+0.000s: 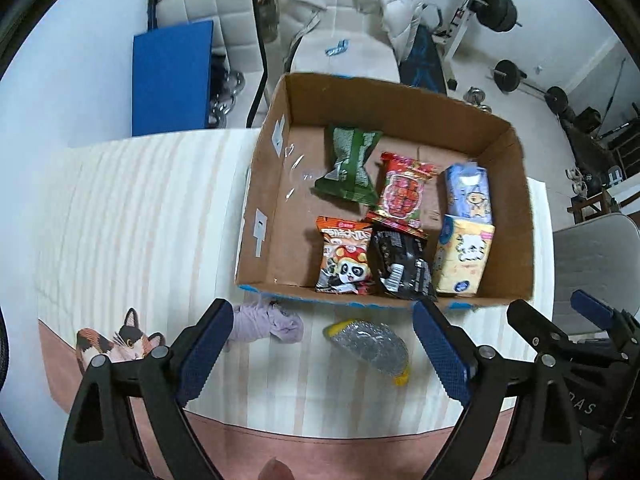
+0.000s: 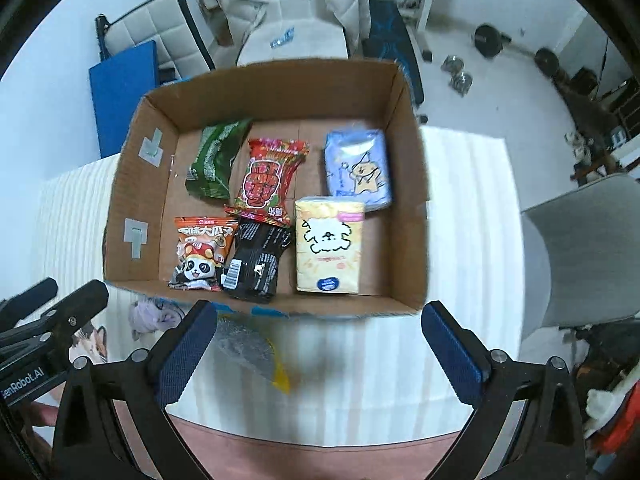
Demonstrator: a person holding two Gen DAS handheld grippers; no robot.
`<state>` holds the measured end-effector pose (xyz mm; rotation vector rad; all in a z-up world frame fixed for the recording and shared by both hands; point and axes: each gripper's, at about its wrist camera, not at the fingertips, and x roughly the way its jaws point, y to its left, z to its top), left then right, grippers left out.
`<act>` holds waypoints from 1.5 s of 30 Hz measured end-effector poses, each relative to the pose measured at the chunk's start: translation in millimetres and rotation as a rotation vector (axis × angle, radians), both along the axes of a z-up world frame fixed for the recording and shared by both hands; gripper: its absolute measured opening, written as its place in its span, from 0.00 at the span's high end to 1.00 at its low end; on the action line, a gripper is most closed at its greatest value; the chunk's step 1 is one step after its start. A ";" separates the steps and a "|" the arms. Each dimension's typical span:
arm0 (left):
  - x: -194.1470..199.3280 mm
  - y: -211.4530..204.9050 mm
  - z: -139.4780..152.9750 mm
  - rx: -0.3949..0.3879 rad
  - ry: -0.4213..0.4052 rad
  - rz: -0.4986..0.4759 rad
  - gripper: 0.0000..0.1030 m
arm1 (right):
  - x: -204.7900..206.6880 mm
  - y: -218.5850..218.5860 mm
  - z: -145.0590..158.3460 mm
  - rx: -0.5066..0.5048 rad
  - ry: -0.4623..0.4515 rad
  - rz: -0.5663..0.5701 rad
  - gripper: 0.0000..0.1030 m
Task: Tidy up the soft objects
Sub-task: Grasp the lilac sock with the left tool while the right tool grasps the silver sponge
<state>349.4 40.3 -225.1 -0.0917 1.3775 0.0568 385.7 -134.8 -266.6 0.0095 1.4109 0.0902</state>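
Observation:
A cardboard box (image 1: pixel 264 184) (image 2: pixel 136 184) sits on the striped table and holds a green snack bag (image 1: pixel 348 164), a red one (image 1: pixel 402 192), a panda bag (image 1: pixel 344 256), a black bag (image 1: pixel 404 264), a yellow tissue pack (image 1: pixel 464 256) and a blue tissue pack (image 1: pixel 470 192). In front of the box lie a lilac cloth (image 1: pixel 264 324) (image 2: pixel 154 314) and a silver-and-yellow packet (image 1: pixel 372 344) (image 2: pixel 252 350). My left gripper (image 1: pixel 324 352) is open, hovering above these two. My right gripper (image 2: pixel 316 354) is open and empty, just right of the packet.
A grey chair (image 2: pixel 580 248) stands right of the table. A white chair with a puffy jacket (image 1: pixel 344 8) and a blue panel (image 1: pixel 172 76) stand behind the box. Weights lie on the floor at far right. A cat print (image 1: pixel 124 340) marks the tablecloth's near left.

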 end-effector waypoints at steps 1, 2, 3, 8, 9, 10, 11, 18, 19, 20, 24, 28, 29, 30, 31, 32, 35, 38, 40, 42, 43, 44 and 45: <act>-3.6 -2.6 5.0 0.005 -0.013 -0.002 0.11 | -4.2 -1.6 5.4 -0.002 -0.012 0.002 0.00; -5.7 -3.7 7.6 0.010 -0.021 -0.003 0.11 | -8.4 -3.3 10.0 -0.005 -0.024 0.006 0.00; -8.5 -6.0 11.9 0.017 -0.033 -0.004 0.11 | -13.2 -5.5 15.5 -0.003 -0.036 0.010 0.00; -18.0 -12.1 23.1 0.018 -0.073 -0.004 0.11 | -31.9 -12.9 35.5 0.021 -0.073 0.018 0.00; -20.3 -11.7 24.3 0.017 -0.083 -0.003 0.11 | -34.9 -13.4 37.9 0.026 -0.079 0.022 0.00; -22.2 -10.5 24.6 0.015 -0.089 -0.004 0.11 | -37.3 -13.7 39.5 0.028 -0.084 0.023 0.00; -24.3 -9.0 24.3 0.014 -0.088 -0.009 0.11 | -41.2 -14.0 39.9 0.037 -0.087 0.025 0.00; -58.8 22.6 -30.0 0.162 -0.023 -0.074 0.11 | -69.5 15.8 -16.0 0.080 0.084 0.131 0.00; -60.3 26.7 -41.6 0.168 0.000 -0.088 0.11 | -71.6 22.2 -26.9 0.069 0.101 0.147 0.00; -61.5 33.2 -58.2 0.177 0.038 -0.098 0.11 | -72.8 32.6 -43.6 0.055 0.124 0.174 0.00; -57.2 63.7 -117.1 0.189 0.159 -0.095 0.11 | -70.0 63.4 -93.6 0.000 0.169 0.232 0.00; -50.9 86.8 -142.9 0.151 0.186 -0.067 0.11 | -62.1 89.9 -135.7 -0.062 0.190 0.279 0.02; -48.0 90.4 -147.0 0.139 0.187 -0.065 0.11 | -60.1 93.9 -144.3 -0.066 0.198 0.279 0.07; -44.1 92.7 -150.7 0.126 0.187 -0.074 0.11 | -58.1 97.6 -153.8 -0.066 0.210 0.278 0.08; -39.8 92.7 -154.3 0.120 0.183 -0.096 0.11 | -57.0 99.4 -159.5 -0.062 0.219 0.274 0.10; -37.6 91.3 -154.5 0.120 0.179 -0.116 0.11 | -56.1 101.0 -165.5 -0.057 0.228 0.269 0.12; -26.4 75.7 -169.5 0.158 0.170 -0.260 0.11 | -56.1 103.5 -179.4 -0.048 0.260 0.260 0.36; -21.0 56.5 -185.6 0.208 0.169 -0.412 0.11 | -60.5 101.4 -182.0 -0.056 0.276 0.247 0.41; -18.9 44.5 -198.8 0.212 0.187 -0.499 0.11 | -66.2 97.3 -183.0 -0.052 0.311 0.235 0.43; -18.9 36.8 -207.5 0.213 0.198 -0.551 0.13 | -73.2 91.3 -184.0 -0.048 0.340 0.217 0.43; -20.4 32.4 -210.4 0.216 0.196 -0.578 0.19 | -76.4 89.2 -183.8 -0.060 0.347 0.218 0.44; -22.1 29.8 -211.8 0.210 0.201 -0.594 0.38 | -79.7 87.4 -183.2 -0.066 0.353 0.216 0.45; -24.7 26.2 -210.9 0.197 0.202 -0.607 0.48 | -82.5 85.4 -182.5 -0.059 0.360 0.206 0.46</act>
